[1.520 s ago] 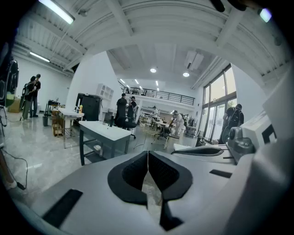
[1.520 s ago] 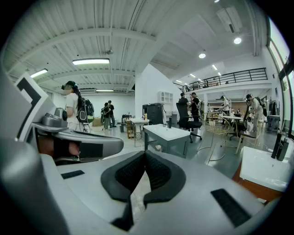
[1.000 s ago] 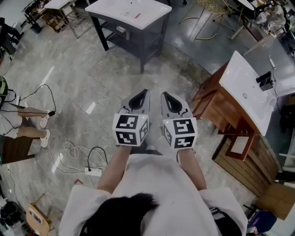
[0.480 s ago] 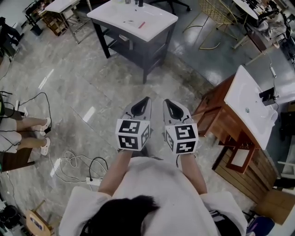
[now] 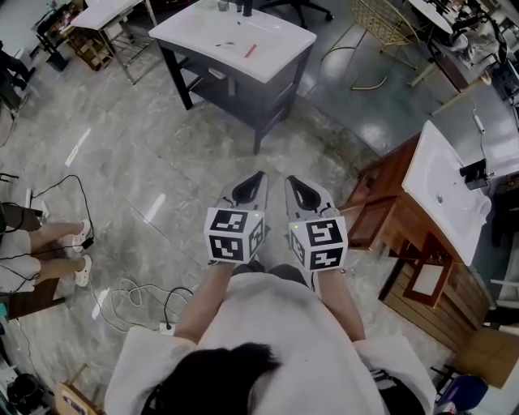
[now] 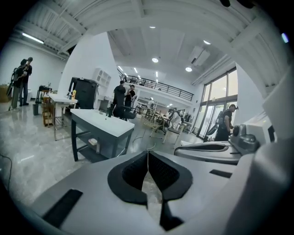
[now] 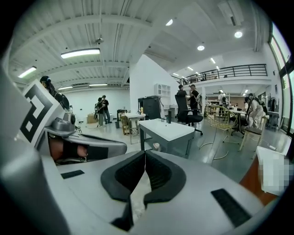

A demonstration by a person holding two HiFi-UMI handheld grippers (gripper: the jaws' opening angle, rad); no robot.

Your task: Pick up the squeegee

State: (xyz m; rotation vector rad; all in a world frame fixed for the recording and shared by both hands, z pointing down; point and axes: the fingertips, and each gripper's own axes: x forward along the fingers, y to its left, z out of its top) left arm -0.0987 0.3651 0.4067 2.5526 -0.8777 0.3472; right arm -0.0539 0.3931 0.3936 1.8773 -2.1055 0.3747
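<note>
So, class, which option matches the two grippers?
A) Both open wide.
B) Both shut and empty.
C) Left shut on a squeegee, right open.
B: the left gripper and the right gripper each show their jaws closed tip to tip, with nothing between them.

A red item (image 5: pixel 250 50) on the white countertop (image 5: pixel 188 24) is too small to identify; the edge crops a person's legs (image 5: pixel 45 237).

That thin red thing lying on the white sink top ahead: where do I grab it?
Likely mid-length, jaws across its narrow width, coming down from above the near edge: the red thing lies flat and slanted on the sink top. Handle and blade are too small to tell.
</note>
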